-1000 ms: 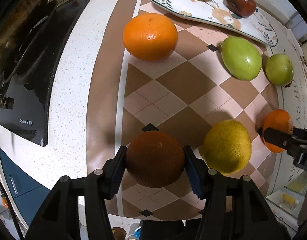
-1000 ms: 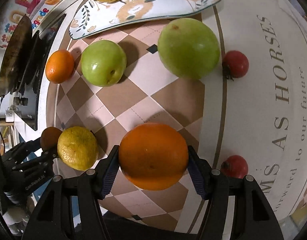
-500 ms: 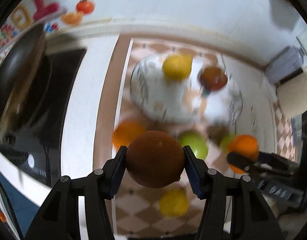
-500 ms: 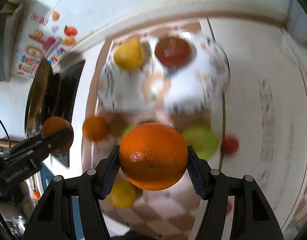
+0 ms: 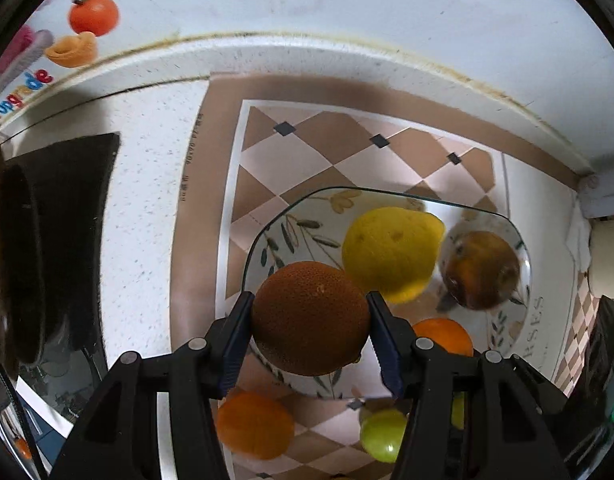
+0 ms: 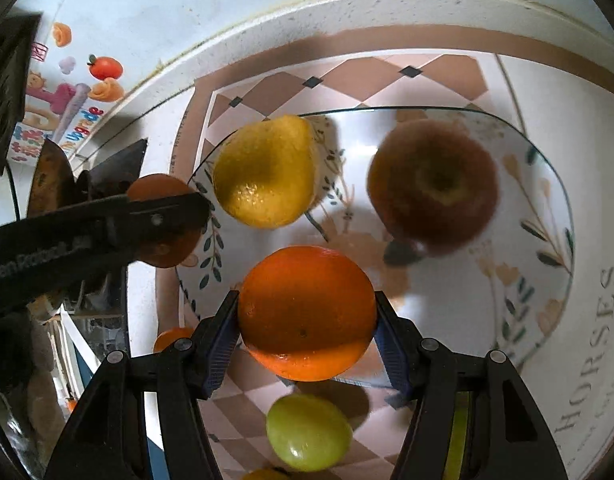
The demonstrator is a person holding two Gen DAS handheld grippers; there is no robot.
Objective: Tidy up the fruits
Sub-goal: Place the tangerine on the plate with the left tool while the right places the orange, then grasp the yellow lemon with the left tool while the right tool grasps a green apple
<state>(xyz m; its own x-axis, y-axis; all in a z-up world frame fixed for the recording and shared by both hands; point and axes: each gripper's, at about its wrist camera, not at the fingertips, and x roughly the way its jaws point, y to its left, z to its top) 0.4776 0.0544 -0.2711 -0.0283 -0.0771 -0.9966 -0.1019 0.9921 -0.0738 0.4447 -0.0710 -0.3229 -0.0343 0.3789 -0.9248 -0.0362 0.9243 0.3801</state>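
On the far left of the white speckled counter (image 5: 147, 208) sits a black flat stove top (image 5: 71, 184), and colourful fruit stickers (image 5: 93, 14) dot the pale wall behind it. Next comes the brown-and-cream checked mat (image 5: 307, 160) with the white plate with painted leaves (image 5: 275, 236) lying on it. The left gripper (image 5: 310, 322) points down over the near left edge of that plate, and its two black fingers squeeze a dark brown rough round fruit (image 5: 309, 316) between them — held tight, up in the air. Below it on the mat lie a loose orange fruit (image 5: 253, 424) and a small green round fruit (image 5: 381, 434). On the plate rest a big yellow lemon (image 6: 267, 172) on the left and a dark red-brown apple (image 6: 433, 188) on the right, close but not touching. The right gripper (image 6: 307, 314) hangs over the near edge of the plate — its fingers grip a bright orange round fruit (image 6: 307, 312) on both sides. To the right, the mat turns white with grey letters (image 6: 595, 348).
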